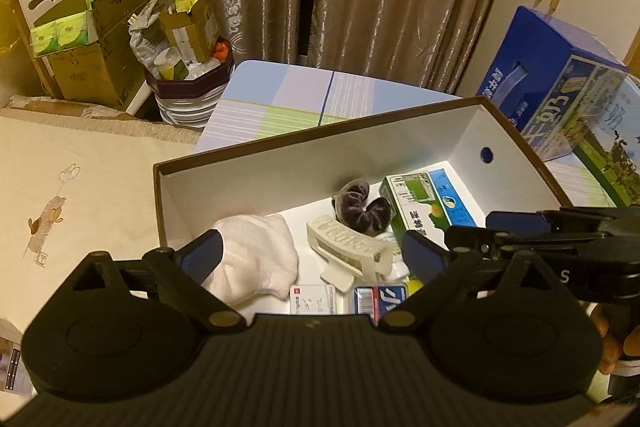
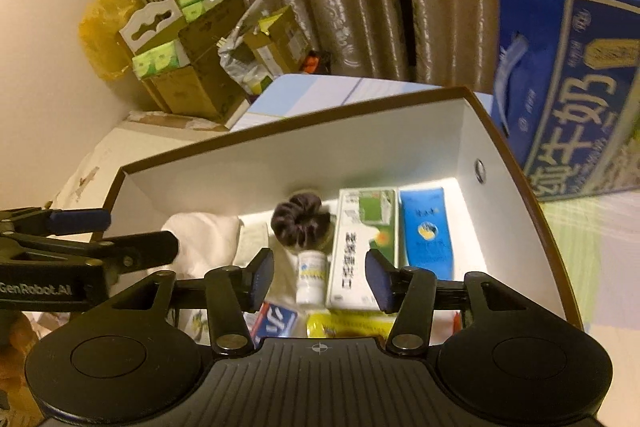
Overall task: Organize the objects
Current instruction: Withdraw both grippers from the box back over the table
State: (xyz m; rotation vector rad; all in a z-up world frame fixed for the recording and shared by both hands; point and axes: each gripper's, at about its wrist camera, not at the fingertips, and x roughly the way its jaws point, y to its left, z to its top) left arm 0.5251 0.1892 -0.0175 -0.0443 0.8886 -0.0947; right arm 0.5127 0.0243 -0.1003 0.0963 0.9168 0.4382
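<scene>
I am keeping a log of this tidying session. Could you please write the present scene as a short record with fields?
container: open white-lined box, brown rim
soft items: white cloth, dark purple scrunchie
boxed items: green-white carton, blue carton beside it
small items: cream hair claw, white bottle
left gripper: open above box, empty
right gripper: open above box, empty
nearby: blue milk case right of box

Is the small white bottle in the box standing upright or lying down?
Lying down. The white bottle rests on its side on the floor of the box, between the purple hair tie and the green carton.
</scene>
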